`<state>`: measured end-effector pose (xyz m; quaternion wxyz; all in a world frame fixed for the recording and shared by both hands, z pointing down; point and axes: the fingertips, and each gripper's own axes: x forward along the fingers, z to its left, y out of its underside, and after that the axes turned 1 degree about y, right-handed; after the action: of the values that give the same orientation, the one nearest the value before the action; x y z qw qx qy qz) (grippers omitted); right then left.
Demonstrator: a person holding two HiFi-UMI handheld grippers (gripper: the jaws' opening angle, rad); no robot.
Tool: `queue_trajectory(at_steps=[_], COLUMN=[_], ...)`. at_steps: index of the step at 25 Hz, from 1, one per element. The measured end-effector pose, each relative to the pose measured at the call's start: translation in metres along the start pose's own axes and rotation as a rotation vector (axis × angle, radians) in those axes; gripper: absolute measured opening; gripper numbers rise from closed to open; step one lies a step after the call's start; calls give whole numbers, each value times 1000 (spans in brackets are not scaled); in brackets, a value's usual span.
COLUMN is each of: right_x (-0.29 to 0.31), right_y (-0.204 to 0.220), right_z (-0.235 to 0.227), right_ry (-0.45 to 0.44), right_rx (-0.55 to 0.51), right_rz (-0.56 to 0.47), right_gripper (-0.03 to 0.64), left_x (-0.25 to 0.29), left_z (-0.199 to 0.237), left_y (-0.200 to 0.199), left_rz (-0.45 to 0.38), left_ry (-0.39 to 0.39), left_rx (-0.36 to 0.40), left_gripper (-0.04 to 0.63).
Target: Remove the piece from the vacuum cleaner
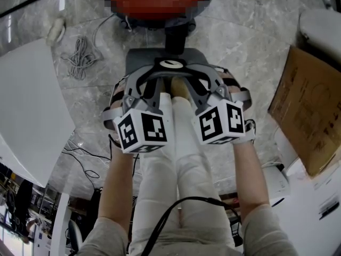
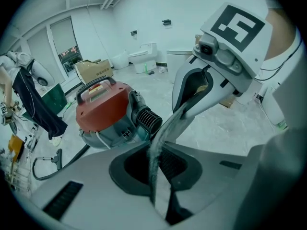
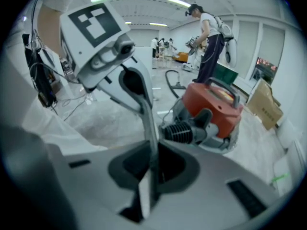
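**Marble floor (image 1: 240,41): grey piece (image 1: 139,60) joined to vacuum cleaner (image 2: 103,111), left hand-held gripper (image 1: 159,84) and right hand-held gripper (image 1: 187,84) closed over it**

Grey-veined marble floor is seen across the whole head view. The red vacuum cleaner is stood at the top of that view. A black ribbed neck (image 1: 176,33) is run from its front to the flat grey piece, which is laid on the floor just ahead of the person's white-trousered legs (image 1: 176,159). Neck and piece are seen touching, not parted.

Both hand-held grippers are held side by side, marker cubes near each other and tips converged over the near edge of the piece. Contact with the piece cannot be told.

Left gripper view: the jaws are seen drawn together, with only a narrow seam between them. A thin grey strip (image 2: 160,152) is run from the right hand-held gripper's arm down to that seam. Whether it is clamped cannot be told. The vacuum cleaner is shown behind, left of centre, with the ribbed neck pointed toward the camera.

Right gripper view: the jaws are likewise closed to a seam, and a thin strip from the left hand-held gripper is ended there. The vacuum cleaner is shown right of centre.

Also noted: a coiled cable (image 1: 79,57) left of the vacuum cleaner, a cardboard box (image 1: 306,111) at the right, a white panel (image 1: 26,100) at the left, and a standing person (image 3: 208,37) far behind in the right gripper view.
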<state>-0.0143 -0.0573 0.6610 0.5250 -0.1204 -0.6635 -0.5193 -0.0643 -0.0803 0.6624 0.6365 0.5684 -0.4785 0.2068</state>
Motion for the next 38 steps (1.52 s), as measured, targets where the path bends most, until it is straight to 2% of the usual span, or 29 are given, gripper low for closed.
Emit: queue_trajectory(at_steps=[7, 16, 23, 33, 38], right_x=[-18, -53, -86, -137, -160], right_y=[-13, -27, -46, -76, -93], right_z=[7, 16, 20, 20, 23], right_ry=[-12, -18, -36, -17, -35], right_rx=[-9, -6, -4, -3, -5], right_rz=[5, 8, 1, -14, -25], right_gripper=[46, 46, 46, 46, 46], left_x=[-21, -55, -86, -135, -159], left_z=[-3, -13, -16, -14, -14], left_y=[-3, -18, -34, -65, -76], left_rz=[-6, -18, -32, -53, -70], left_ry=[2, 17, 23, 22, 35], left_rx=[-15, 12, 12, 28, 6], left_gripper=[57, 57, 57, 57, 57])
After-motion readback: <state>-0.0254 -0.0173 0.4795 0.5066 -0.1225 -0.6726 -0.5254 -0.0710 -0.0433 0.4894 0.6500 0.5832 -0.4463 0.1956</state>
